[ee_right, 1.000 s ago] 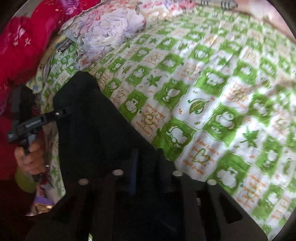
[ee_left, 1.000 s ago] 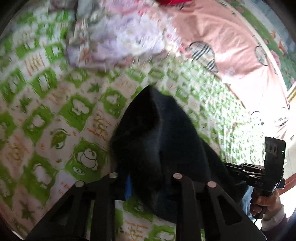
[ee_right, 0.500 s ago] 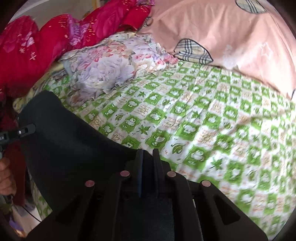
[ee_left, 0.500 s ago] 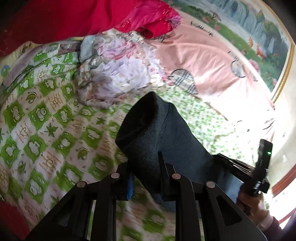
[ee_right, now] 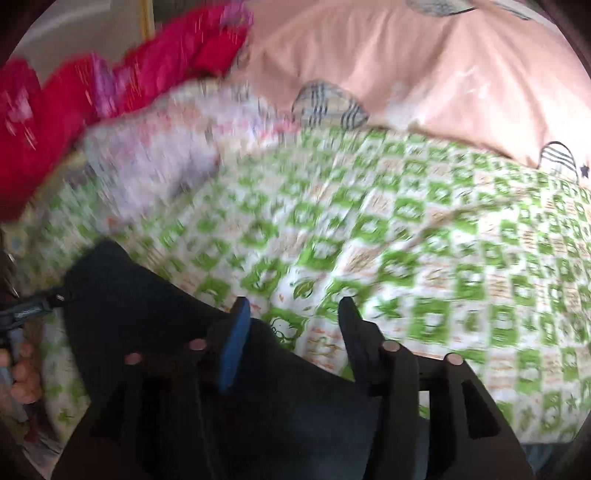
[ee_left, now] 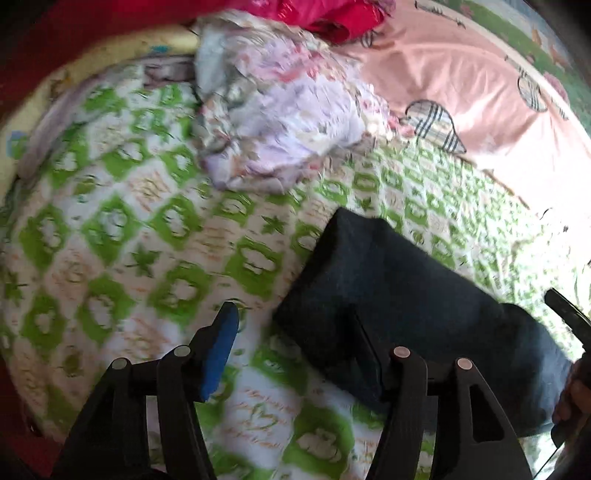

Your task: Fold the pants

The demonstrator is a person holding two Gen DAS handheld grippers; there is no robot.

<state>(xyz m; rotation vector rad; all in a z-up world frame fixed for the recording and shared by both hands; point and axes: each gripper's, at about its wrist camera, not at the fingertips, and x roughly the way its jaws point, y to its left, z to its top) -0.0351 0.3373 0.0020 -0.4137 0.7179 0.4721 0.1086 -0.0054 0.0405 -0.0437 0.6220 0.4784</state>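
In the left wrist view, the left gripper (ee_left: 291, 332) occupies the lower frame. Its jaws are opening and stand spread; the blue-padded finger (ee_left: 218, 350) is over bare sheet, and the other finger overlaps the near edge of the pants (ee_left: 399, 291). Whether that finger touches the fabric cannot be told. No cloth is pinched.

In the right wrist view, the right gripper (ee_right: 291, 321) is also opening, with printed sheet visible in the gap between its fingers. The pants (ee_right: 147, 306) lie below and left of it, unclamped.

The pants form a dark, compact slab at centre right of the left view, lying flat on the green-patterned bedsheet (ee_left: 122, 236). The spread jaws probably indicate a release after a fold.

Edges: the far left corner of the slab appears square and its left edge straight.

Clearance: open sheet extends left of and beyond the pants. A crumpled floral cloth (ee_left: 280, 114) lies further off at upper centre, well apart. A pink pillow (ee_left: 461, 85) and a red blanket (ee_left: 332, 14) bound the far side.
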